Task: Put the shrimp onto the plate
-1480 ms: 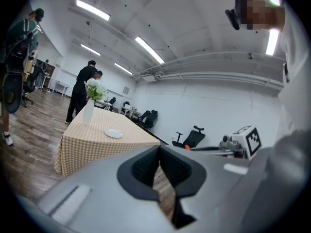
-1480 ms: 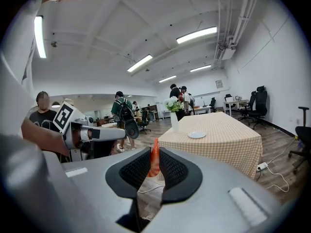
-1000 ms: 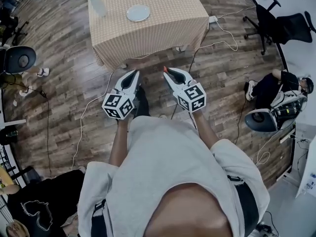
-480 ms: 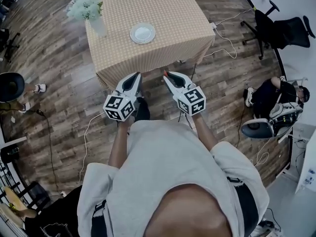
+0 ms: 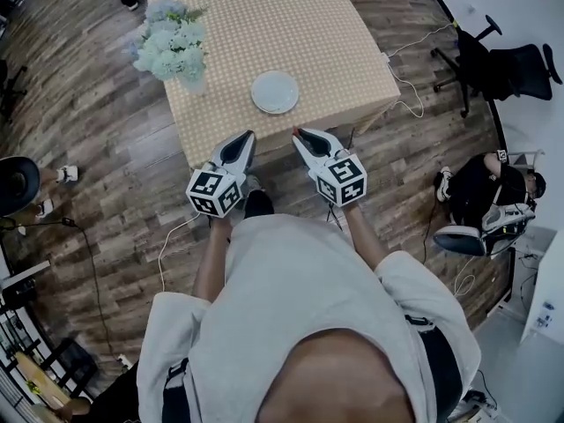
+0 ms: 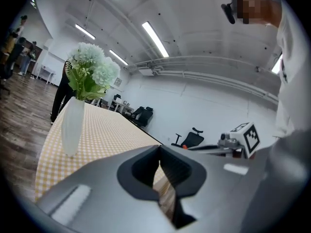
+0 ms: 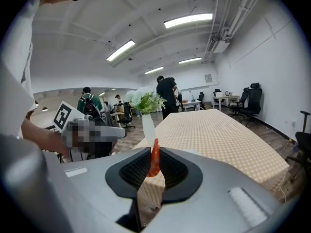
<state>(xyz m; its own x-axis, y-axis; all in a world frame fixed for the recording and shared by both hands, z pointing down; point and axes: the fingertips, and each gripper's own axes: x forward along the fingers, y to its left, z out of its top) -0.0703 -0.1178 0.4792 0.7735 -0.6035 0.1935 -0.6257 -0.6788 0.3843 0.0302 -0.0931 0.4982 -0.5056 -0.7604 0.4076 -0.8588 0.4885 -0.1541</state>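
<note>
Carrying step: the right gripper (image 5: 298, 133) has its jaws pinched narrowly on the shrimp (image 7: 154, 158); the left gripper (image 5: 249, 137) is closed and empty. Next, reach the plate (image 5: 274, 92) at twelve o'clock on the table (image 5: 264, 25).

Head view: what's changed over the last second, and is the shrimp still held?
The person has stepped toward the table; its plate and flower vase now lie nearer. Nothing grasped or released: the right gripper stays shut on the shrimp, the left gripper shut and empty, both held out as before.

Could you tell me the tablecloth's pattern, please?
The tablecloth has a fine yellow check; clearest in right gripper view.
</note>
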